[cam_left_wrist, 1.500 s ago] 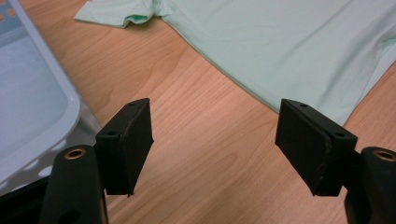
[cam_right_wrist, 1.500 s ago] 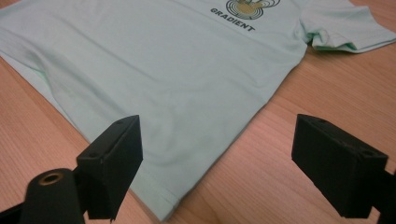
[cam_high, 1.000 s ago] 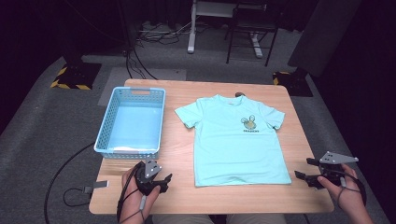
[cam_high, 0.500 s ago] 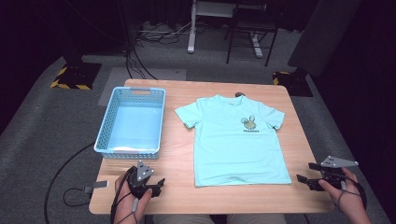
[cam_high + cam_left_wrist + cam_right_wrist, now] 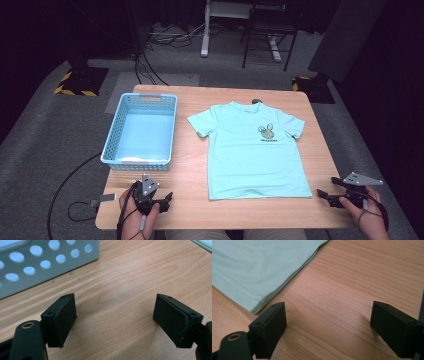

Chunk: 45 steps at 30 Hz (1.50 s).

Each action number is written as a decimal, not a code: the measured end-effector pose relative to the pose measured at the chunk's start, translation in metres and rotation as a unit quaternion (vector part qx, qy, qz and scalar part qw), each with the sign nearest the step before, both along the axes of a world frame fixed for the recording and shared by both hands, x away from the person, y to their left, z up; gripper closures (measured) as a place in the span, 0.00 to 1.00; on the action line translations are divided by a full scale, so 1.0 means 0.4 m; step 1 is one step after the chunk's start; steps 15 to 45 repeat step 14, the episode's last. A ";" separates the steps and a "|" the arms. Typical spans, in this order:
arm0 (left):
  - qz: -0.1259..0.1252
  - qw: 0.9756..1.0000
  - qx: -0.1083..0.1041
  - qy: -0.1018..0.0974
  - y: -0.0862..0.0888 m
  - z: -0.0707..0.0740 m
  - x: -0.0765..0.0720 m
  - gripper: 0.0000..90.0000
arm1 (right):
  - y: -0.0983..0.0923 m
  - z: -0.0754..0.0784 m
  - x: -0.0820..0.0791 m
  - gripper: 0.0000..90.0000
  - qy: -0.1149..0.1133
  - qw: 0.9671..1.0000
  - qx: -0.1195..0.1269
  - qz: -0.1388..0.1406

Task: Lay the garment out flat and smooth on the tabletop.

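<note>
Both grippers had sunk toward the frame's bottom; your left gripper (image 5: 159, 201) jaws, just widened, and right gripper (image 5: 327, 196) gaped empty. Grabbing the mint-green cotton T-shirt (image 5: 254, 150) hem unevenly could bunch it.

Even light from above falls on the surface (image 5: 200, 100), bright against a dark, dim room. Shadows are soft and short. The high view is slightly soft; the gripper views are sharp on the wood grain, with faint glare.
</note>
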State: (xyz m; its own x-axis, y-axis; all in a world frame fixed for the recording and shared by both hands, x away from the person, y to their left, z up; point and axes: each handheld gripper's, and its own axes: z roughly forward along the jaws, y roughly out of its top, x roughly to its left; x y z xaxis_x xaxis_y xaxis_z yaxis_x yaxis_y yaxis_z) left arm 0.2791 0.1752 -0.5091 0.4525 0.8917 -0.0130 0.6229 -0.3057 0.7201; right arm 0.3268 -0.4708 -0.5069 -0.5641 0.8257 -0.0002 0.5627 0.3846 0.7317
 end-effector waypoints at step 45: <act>0.014 1.000 -0.009 -0.011 -0.001 -0.007 -0.014 0.19 | 0.008 -0.001 -0.010 0.15 -0.002 1.000 0.001 -0.014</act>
